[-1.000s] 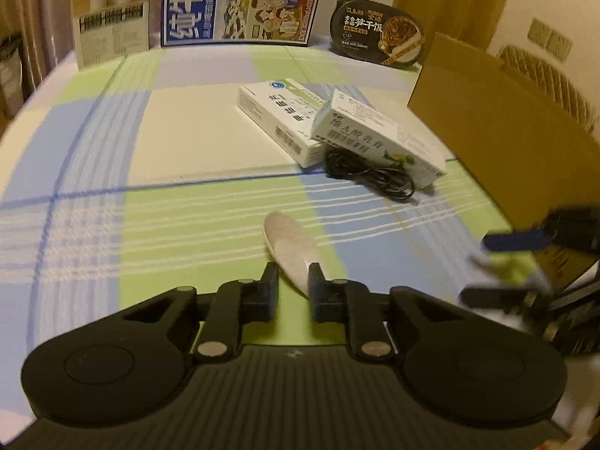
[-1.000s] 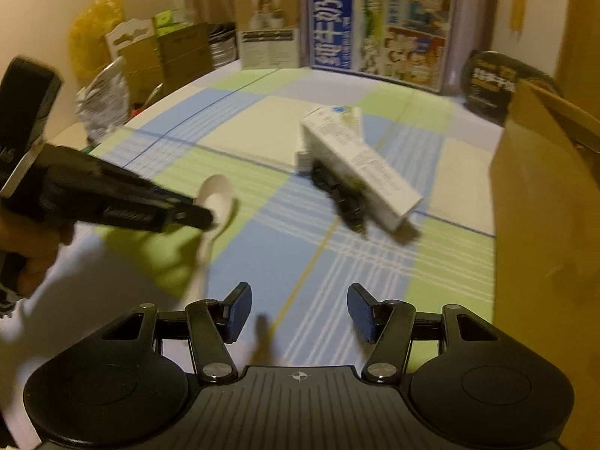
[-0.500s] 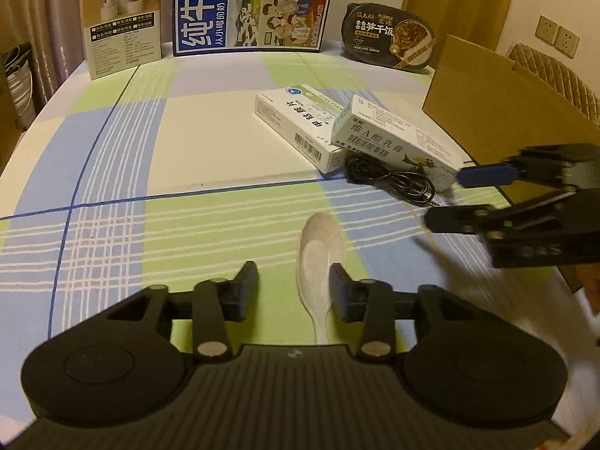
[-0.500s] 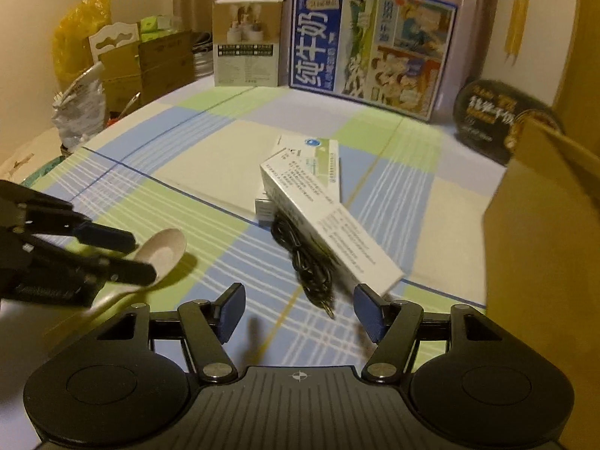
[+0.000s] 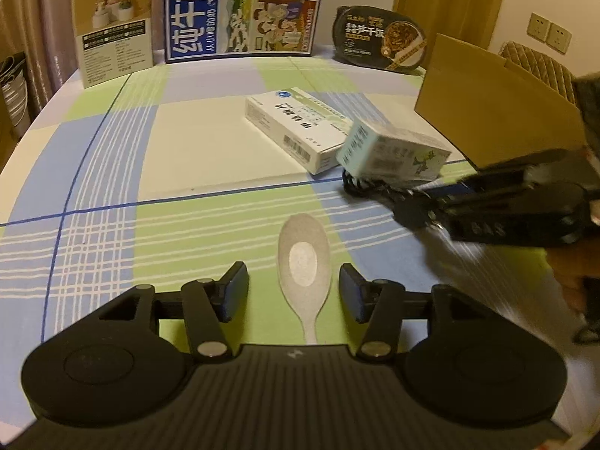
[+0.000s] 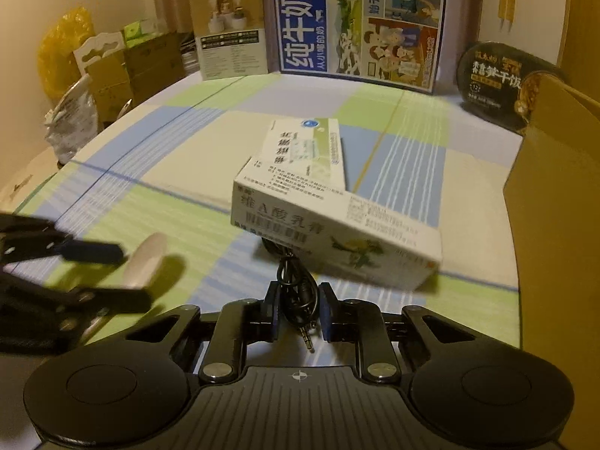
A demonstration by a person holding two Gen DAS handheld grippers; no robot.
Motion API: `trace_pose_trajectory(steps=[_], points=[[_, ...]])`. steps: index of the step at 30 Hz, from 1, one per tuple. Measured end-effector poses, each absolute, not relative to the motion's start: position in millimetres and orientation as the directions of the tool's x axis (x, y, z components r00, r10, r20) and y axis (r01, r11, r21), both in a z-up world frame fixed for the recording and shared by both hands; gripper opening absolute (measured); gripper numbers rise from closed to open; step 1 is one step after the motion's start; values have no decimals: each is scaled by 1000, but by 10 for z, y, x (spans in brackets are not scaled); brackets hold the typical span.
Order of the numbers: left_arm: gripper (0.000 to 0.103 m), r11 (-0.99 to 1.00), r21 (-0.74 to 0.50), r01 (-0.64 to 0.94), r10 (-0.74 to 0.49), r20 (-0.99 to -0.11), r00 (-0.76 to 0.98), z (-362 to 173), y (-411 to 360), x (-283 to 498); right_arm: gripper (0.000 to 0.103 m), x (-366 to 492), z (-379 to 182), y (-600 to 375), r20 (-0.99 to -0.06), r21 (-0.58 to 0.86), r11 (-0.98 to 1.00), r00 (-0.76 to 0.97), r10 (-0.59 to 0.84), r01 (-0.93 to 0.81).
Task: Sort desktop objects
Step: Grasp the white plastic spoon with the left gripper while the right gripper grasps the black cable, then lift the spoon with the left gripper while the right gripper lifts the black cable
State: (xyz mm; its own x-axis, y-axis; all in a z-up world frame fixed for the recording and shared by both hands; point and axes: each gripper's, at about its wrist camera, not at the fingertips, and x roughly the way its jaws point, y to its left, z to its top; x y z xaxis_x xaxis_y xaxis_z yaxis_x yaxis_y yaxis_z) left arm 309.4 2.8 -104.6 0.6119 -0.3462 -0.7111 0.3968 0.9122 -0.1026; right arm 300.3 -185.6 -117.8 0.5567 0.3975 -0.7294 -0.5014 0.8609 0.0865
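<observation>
A pale spoon (image 5: 304,262) lies on the checked tablecloth between the fingers of my left gripper (image 5: 294,294), which is open around it without touching. The spoon also shows in the right wrist view (image 6: 147,260). My right gripper (image 6: 298,313) is shut on a coiled black audio cable (image 6: 296,292), its plug pointing toward the camera. The cable (image 5: 369,186) lies under the edge of a white medicine box (image 5: 393,152) (image 6: 333,240). A second flat white box (image 5: 296,127) (image 6: 303,150) lies just behind it.
An open brown cardboard box (image 5: 498,108) (image 6: 555,202) stands at the right. A milk carton box (image 5: 243,7), a small product box (image 5: 114,26) and a black instant-meal bowl (image 5: 380,39) stand along the table's far edge.
My left gripper let go of the spoon and opened wide around it. My right gripper moved in to the cable and shut on it, tipping the near medicine box.
</observation>
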Motion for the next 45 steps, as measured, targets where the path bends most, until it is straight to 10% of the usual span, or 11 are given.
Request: trace_pose_trajectory(steps=[12,20,27,40,45], points=[[16,867,-78,493,-381,-741,553,-1013,-210,2844,17,2020,-1035,-2103,-763,158,896,525,377,-414],[17,856,-47,515,-377,-738,559,-1016,-244,2554,17,1622,-1040,-2154,-758,118,899,547,356,-422],[55,852,19,523,-355,-714,604,-1038,-366,2665,47,1602,-1043,-2135,-717,68,890,598,358,-452],[54,849,11,528,-376,-689,619,-1111,-463,2813,47,1678,-1130,-2154,-697,72,878,606,384,-474],[29,850,-12,527,-390,-688,612,-1112,-484,2853,47,1681,-1149,-2127,-687,62,870,612,392,-488]])
